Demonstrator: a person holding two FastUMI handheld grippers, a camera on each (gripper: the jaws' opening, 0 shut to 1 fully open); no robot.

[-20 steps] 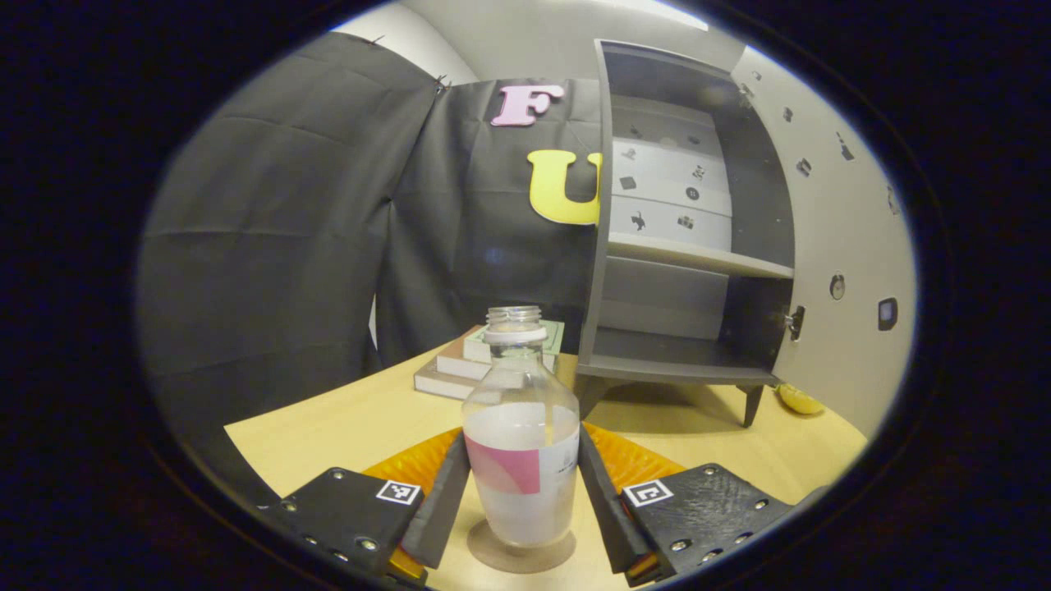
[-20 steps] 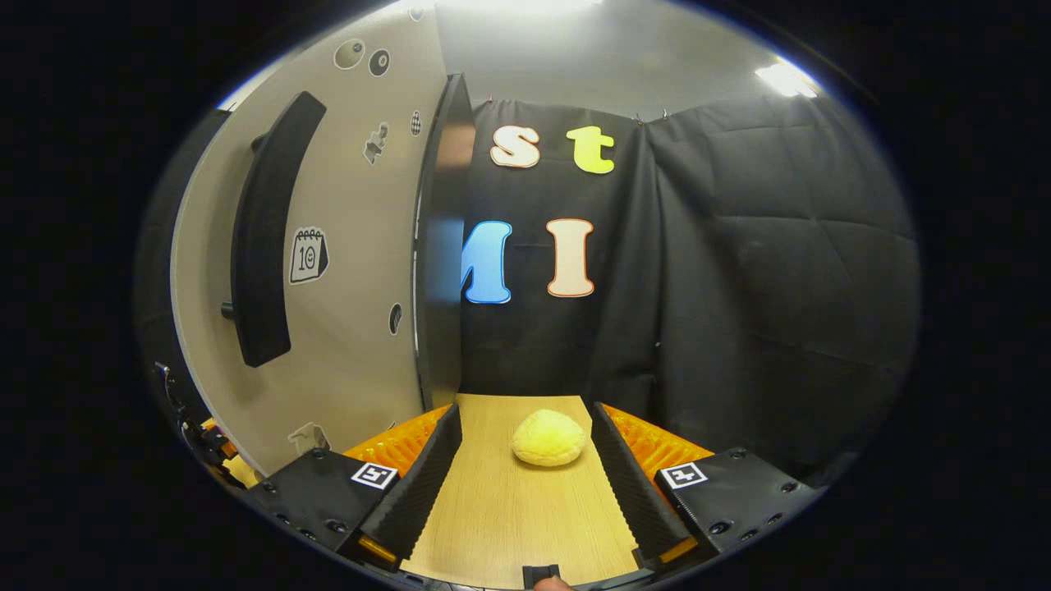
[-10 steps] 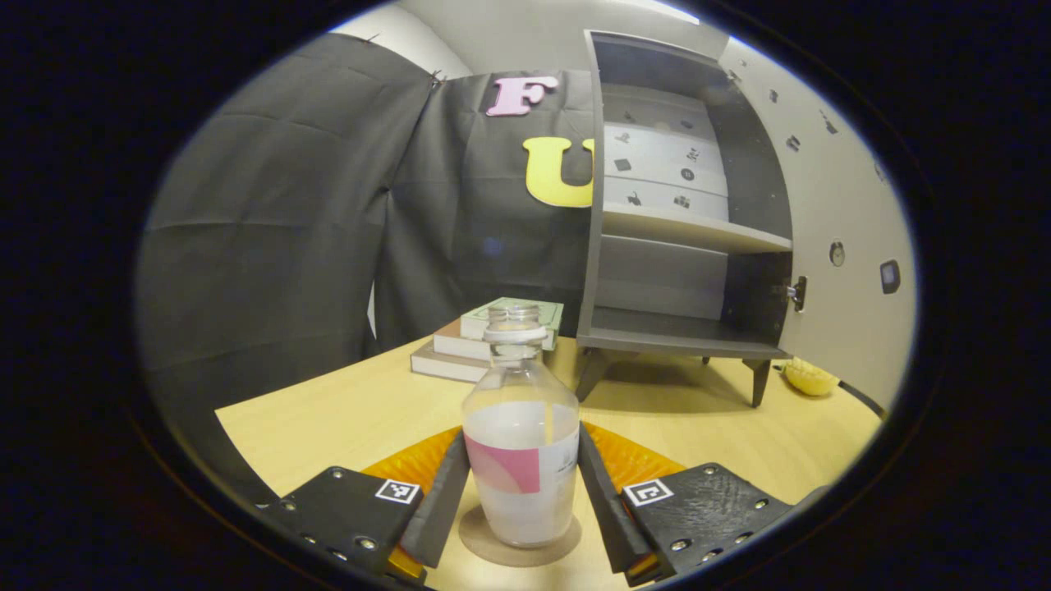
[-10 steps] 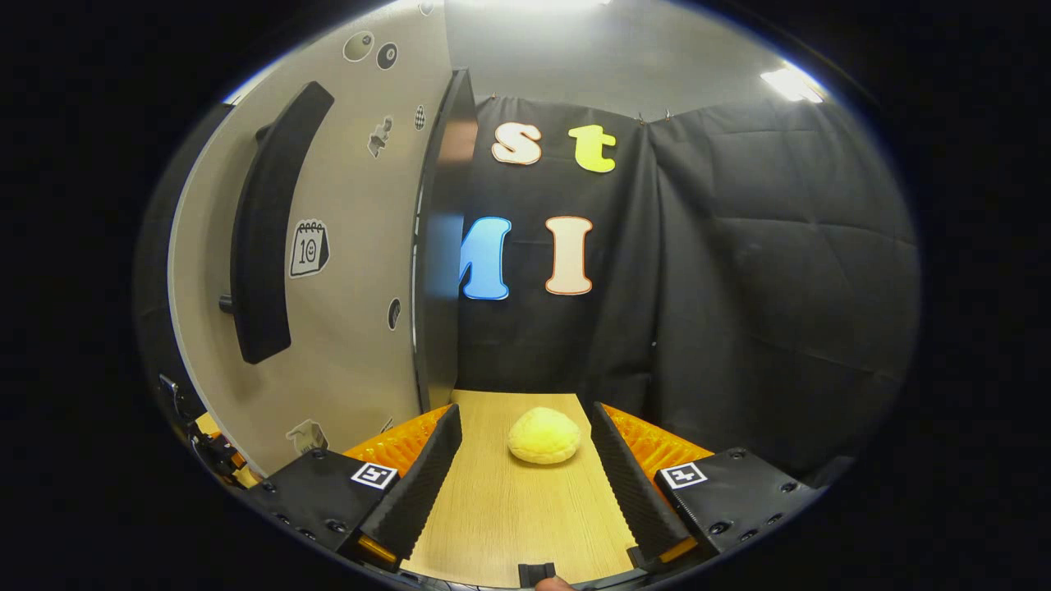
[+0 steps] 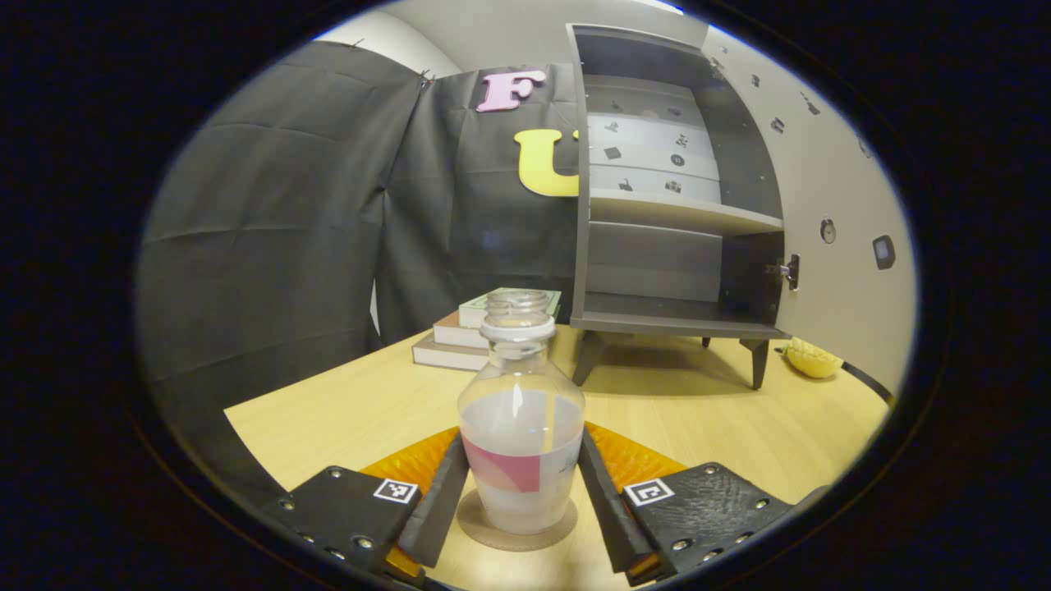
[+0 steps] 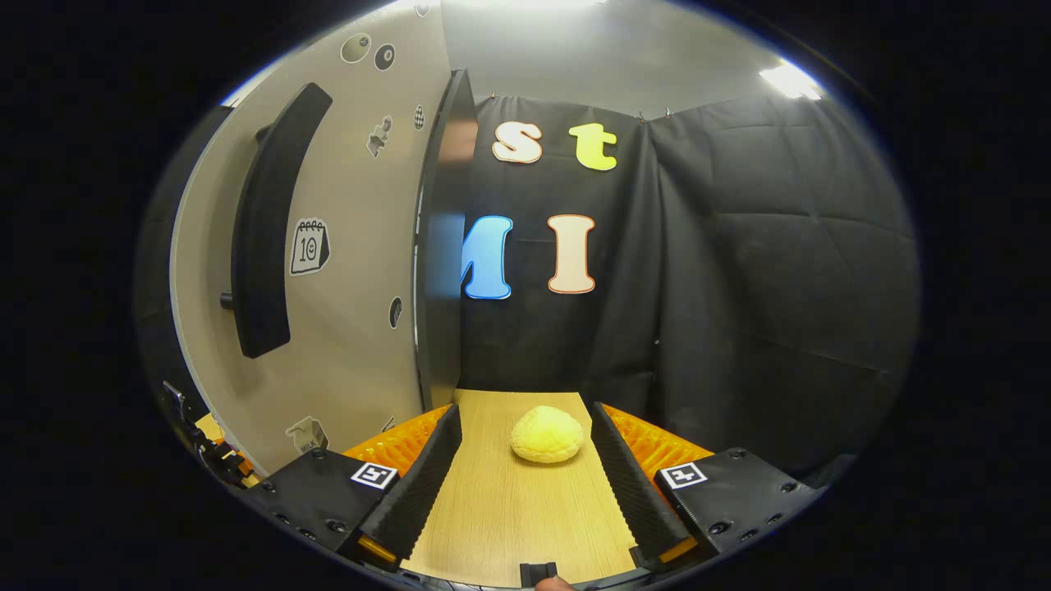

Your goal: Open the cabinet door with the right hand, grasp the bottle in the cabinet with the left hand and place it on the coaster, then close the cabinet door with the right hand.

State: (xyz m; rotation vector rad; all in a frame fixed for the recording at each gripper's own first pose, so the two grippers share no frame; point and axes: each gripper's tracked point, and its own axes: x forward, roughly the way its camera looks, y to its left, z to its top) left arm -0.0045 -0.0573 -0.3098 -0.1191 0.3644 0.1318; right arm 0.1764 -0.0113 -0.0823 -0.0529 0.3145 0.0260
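A clear bottle (image 5: 520,427) with a pink-and-white label and no cap stands upright on a round brown coaster (image 5: 484,535) on the wooden table (image 5: 353,410). My left gripper (image 5: 522,460) is shut on the bottle, one finger pressing each side of its body. Behind it the grey cabinet (image 5: 657,320) stands with its shelves bare and its door (image 5: 837,279) swung wide to the right. In the right gripper view that door (image 6: 353,287) is close on my left, showing its black handle (image 6: 263,238). My right gripper (image 6: 525,410) is open above the table, holding nothing.
A stack of books (image 5: 464,336) lies left of the cabinet's legs. A yellow bun-like thing (image 6: 547,435) rests on the table just beyond my right fingertips, and it also appears by the door's foot (image 5: 811,359). Black cloth walls close in the table.
The bottle has come down with my left gripper and now sits centred on the coaster; the cabinet has risen in that view. The right gripper has barely shifted.
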